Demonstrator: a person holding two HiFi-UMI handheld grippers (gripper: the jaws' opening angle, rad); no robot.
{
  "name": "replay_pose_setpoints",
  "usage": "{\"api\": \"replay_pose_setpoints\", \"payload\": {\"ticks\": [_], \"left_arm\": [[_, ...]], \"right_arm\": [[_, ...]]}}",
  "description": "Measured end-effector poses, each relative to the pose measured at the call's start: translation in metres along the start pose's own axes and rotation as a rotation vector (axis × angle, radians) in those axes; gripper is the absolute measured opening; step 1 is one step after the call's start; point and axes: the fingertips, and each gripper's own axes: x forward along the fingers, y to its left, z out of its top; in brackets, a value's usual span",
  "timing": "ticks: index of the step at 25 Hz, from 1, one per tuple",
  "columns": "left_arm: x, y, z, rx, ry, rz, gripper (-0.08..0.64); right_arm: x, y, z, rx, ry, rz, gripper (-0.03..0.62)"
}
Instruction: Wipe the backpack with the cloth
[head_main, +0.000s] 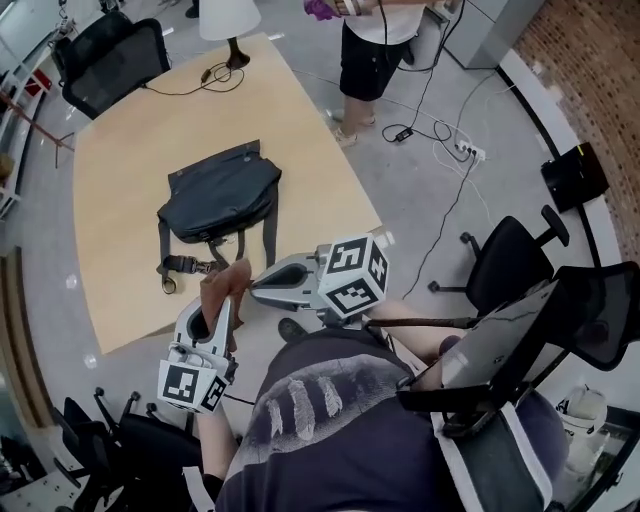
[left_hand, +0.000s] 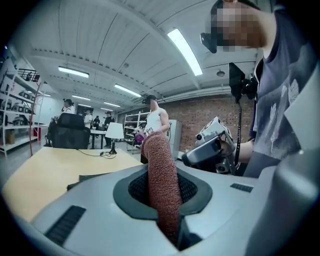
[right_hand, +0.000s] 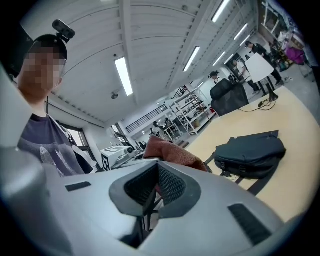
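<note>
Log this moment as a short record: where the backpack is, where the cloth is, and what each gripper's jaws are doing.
backpack: lies flat on the table, apart from both grippers
cloth: reddish-brown, held up by the table's near edge
left gripper: jaws shut on the cloth
right gripper: jaws together beside the cloth; whether they pinch it is unclear
wiping: not yet begun

Rust-red terry cloth (left_hand: 161, 185) stands between the black ribbed pads (left_hand: 191, 187) of the left claw (head_main: 214, 312), whose body is pale grey. The right claw (head_main: 255, 288) is the same pale grey, and its marker cube (head_main: 352, 275) shows black squares on white. Ahead of the right claw there's a dark slate-blue backpack (right_hand: 250, 155) with black straps (head_main: 269, 235) on a light tan wooden table (head_main: 130, 170). Beyond the left claw runs a red-brown brick wall (left_hand: 200, 120).
</note>
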Motion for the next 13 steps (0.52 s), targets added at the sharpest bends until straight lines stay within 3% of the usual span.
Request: {"api": "replay_pose_setpoints", "payload": {"ticks": [6, 13], "left_arm": [[0.031, -0.077, 0.012, 0.045, 0.012, -0.026, 0.055], [0.060, -0.157, 0.002, 0.012, 0.037, 0.012, 0.055]], "right_arm": [[-0.071, 0.009, -0.018, 0.054, -0.058, 0.022, 0.002], [-0.151, 0.021, -0.046, 0.087, -0.085, 0.091, 0.002]]}}
